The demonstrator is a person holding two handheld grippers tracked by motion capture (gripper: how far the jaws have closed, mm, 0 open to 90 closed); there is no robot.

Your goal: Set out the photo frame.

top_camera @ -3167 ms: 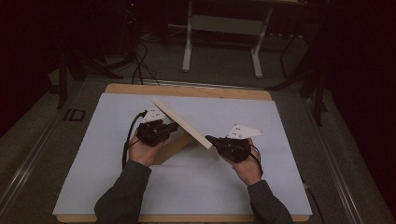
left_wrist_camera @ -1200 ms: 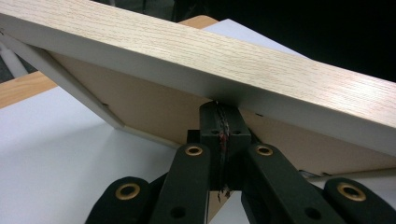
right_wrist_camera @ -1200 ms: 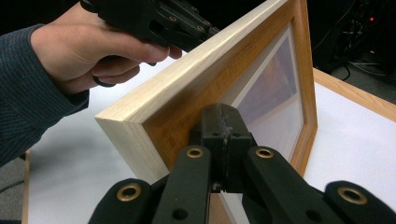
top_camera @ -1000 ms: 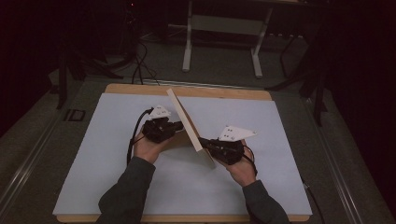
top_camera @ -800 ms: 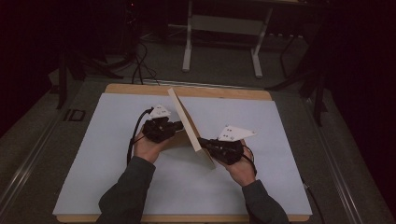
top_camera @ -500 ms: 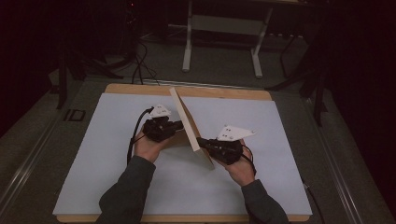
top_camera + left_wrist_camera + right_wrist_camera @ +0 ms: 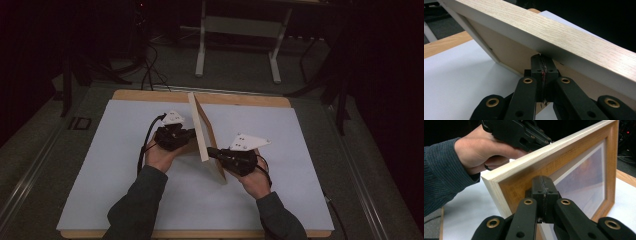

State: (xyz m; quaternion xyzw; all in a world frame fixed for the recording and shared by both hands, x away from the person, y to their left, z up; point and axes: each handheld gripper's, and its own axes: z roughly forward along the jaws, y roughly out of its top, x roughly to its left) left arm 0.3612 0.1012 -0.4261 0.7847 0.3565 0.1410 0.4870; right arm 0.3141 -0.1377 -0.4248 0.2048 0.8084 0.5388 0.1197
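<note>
High view, wooden frame [image 7: 201,131] propped on edge mid-table [image 7: 100,165], tilted, left gripper [image 7: 186,136] clenched against its back, right gripper [image 7: 212,152] clenched on its front (glass side), neither grasping it.

Frame [image 7: 201,127] tilted on edge, mid-table [image 7: 100,190]; left gripper [image 7: 187,134] at its left face, right gripper [image 7: 212,152] at right.
</note>
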